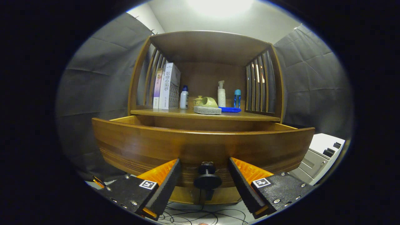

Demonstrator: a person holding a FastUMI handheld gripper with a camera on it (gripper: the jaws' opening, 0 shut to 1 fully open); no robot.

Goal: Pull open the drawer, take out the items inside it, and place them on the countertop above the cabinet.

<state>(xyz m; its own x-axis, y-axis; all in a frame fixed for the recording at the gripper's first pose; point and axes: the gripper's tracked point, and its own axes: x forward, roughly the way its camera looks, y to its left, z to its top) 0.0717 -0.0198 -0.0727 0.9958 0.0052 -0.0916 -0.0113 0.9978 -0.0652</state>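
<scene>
Plainly, the drawer [203,143] is seen already drawn out from the cabinet [206,47], its curved wooden front spread across the middle of the frame. The gripper [204,175] is held low at the bottom centre, its fingers parted wide and closed on nothing. The drawer's dark round knob [207,178] is found in the gap between them, touched by neither finger, with clear space left on each side.

The drawer's long axis runs left to right across the frame, square to the line of the fingers. Its inside is hidden behind the front panel, so what is stored there cannot be told. That is the relation on which the coming move is judged to turn: the contents lie above and beyond the fingers, over the top edge of the front panel, so a lift and a reach forward would be called for.

The countertop [250,116] is seen above the drawer, in the upper middle of the frame. Already set on it are books [168,86], a white bottle [184,98], a green teapot [207,102], a grey sponge [207,110], a pump bottle [221,95], a blue bottle [237,98] and a flat blue item [230,109].
</scene>
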